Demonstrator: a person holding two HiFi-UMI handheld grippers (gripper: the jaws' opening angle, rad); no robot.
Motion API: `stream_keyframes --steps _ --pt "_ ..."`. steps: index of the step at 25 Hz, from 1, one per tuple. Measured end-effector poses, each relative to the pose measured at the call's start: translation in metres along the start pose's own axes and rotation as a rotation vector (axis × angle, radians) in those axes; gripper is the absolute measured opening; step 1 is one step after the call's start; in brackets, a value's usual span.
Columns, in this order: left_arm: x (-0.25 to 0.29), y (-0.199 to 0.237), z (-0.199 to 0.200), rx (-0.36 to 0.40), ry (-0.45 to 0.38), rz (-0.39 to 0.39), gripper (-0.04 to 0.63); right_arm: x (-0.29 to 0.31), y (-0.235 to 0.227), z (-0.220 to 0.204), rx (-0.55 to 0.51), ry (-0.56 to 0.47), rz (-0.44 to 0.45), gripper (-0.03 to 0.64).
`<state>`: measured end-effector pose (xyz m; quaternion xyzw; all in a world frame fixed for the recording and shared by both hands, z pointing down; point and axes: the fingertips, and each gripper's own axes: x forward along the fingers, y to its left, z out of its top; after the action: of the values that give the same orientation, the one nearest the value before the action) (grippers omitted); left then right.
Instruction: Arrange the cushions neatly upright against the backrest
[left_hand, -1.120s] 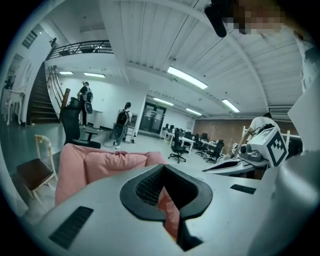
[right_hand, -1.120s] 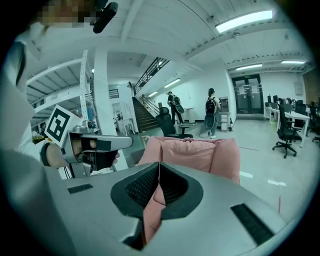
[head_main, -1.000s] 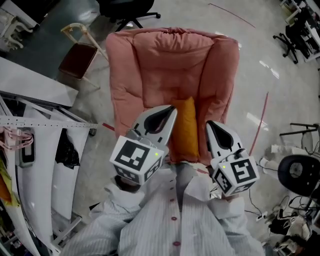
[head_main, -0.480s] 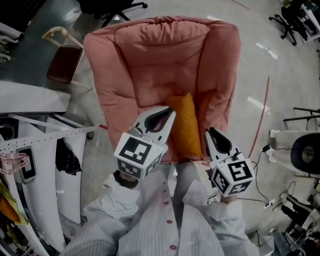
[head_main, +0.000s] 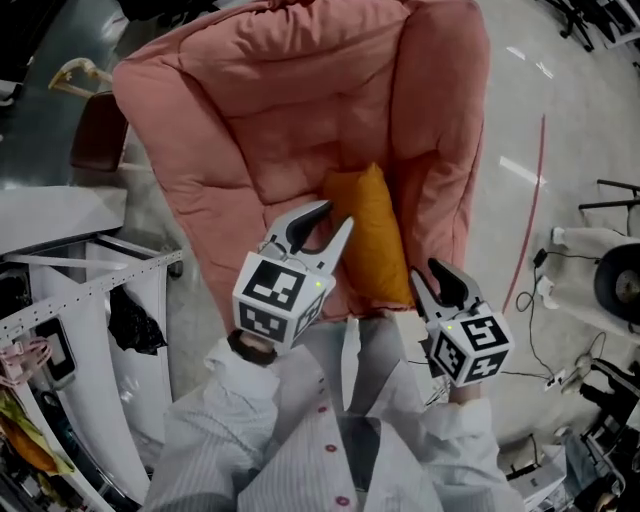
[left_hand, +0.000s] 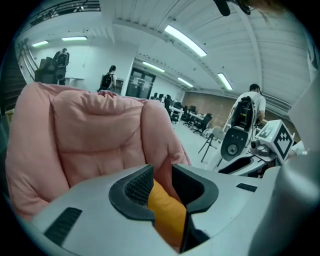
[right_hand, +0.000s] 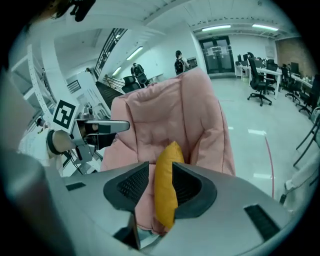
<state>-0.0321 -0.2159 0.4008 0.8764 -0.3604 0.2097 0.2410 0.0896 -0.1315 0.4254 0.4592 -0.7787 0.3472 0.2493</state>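
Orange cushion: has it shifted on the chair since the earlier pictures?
No. The orange cushion stands in the same spot, against the pink armchair's right-hand side padding.

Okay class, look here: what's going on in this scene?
A person holds a gripper in each hand over a pink armchair, where an orange cushion stands on edge. The left gripper and right gripper have just been opening their jaws; nothing is gripped, the cushion only shows beyond them.

We stand in a big open-plan office or lab hall. Long strip lights (left_hand: 184, 41) run across the ceiling, and we see desks (right_hand: 274, 71), office chairs (right_hand: 260, 84), glass doors (right_hand: 216, 50) and a glossy floor (right_hand: 250, 135).
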Motion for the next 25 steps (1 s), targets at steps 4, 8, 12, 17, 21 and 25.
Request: stream_keyframes --steps 4,8,12,17,21,25 --pt "0.026 0.006 -0.029 -0.015 0.044 -0.02 0.14 0.014 -0.018 -0.05 0.046 0.087 -0.022 0.129" --pt "0.05 0.008 -0.055 0.002 0.092 -0.05 0.16 0.027 -0.029 -0.097 0.079 0.162 -0.044 0.135" --pt "0.078 0.013 -0.075 0.014 0.132 -0.066 0.176 0.044 -0.04 -0.137 0.114 0.222 -0.06 0.14" --pt "0.106 0.022 -0.087 0.02 0.17 -0.072 0.197 0.06 -0.048 -0.175 0.155 0.284 -0.064 0.147" --pt "0.127 0.028 -0.09 0.043 0.196 -0.055 0.213 0.065 -0.056 -0.199 0.17 0.322 -0.067 0.152" --pt "0.15 0.037 -0.091 0.044 0.217 -0.047 0.23 0.07 -0.066 -0.213 0.127 0.35 -0.108 0.156"
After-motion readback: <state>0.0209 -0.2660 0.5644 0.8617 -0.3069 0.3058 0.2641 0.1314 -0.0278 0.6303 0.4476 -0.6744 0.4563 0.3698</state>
